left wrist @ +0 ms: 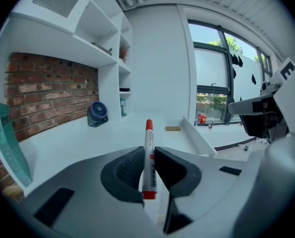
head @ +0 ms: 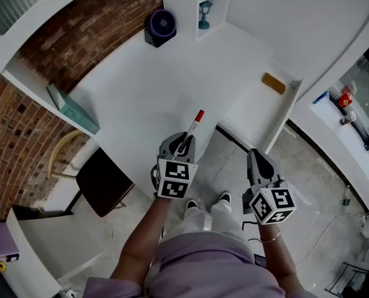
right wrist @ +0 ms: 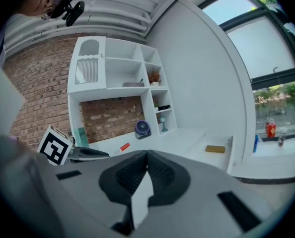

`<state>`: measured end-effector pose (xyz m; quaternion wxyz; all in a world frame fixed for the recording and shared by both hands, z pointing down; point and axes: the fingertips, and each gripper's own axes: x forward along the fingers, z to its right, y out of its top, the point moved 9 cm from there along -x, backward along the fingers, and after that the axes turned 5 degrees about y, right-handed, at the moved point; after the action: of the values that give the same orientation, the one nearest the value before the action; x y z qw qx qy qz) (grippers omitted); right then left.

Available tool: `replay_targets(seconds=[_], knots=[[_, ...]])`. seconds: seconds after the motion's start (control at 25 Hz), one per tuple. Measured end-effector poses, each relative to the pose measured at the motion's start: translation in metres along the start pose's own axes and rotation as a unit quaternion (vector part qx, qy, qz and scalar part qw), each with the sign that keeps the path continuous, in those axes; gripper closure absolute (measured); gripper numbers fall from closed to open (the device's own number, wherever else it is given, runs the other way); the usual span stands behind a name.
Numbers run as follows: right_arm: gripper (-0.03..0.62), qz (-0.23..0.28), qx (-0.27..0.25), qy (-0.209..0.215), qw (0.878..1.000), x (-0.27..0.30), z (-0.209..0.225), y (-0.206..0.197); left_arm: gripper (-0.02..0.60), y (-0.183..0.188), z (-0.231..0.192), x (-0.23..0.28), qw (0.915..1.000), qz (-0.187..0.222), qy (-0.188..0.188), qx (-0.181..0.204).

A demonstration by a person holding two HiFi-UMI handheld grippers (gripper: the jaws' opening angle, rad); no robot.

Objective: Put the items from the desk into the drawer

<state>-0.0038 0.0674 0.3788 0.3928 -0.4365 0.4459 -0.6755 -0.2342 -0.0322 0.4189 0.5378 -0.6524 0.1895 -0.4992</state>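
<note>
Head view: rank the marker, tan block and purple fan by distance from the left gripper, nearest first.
1. Marker: held in the left gripper jaws.
2. Tan block: in the open drawer, to the right.
3. Purple fan: at the back of the desk.

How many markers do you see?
1. The red-capped marker is clamped in the left hand-held gripper. Others could be hidden out of view.
</note>
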Motion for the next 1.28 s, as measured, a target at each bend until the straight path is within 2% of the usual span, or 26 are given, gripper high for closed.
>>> replay_targets(seconds=[0.48,1.0,1.28], knots=[[0.589,0.017,0.020,-0.051,0.998,-0.044,0.079,0.008,0.515,0.031,0.088,0.048,0.9982,-0.001,-0.051,0.031],[0.589,0.035,0.034,-0.074,0.996,-0.085,0.184,0.016,0.515,0.070,0.173,0.116,0.9969,-0.003,-0.057,0.054],[0.589,0.035,0.043,-0.083,0.995,-0.100,0.219,0.014,0.515,0.085,0.210,0.141,0.9955,-0.007,-0.068,0.065]])
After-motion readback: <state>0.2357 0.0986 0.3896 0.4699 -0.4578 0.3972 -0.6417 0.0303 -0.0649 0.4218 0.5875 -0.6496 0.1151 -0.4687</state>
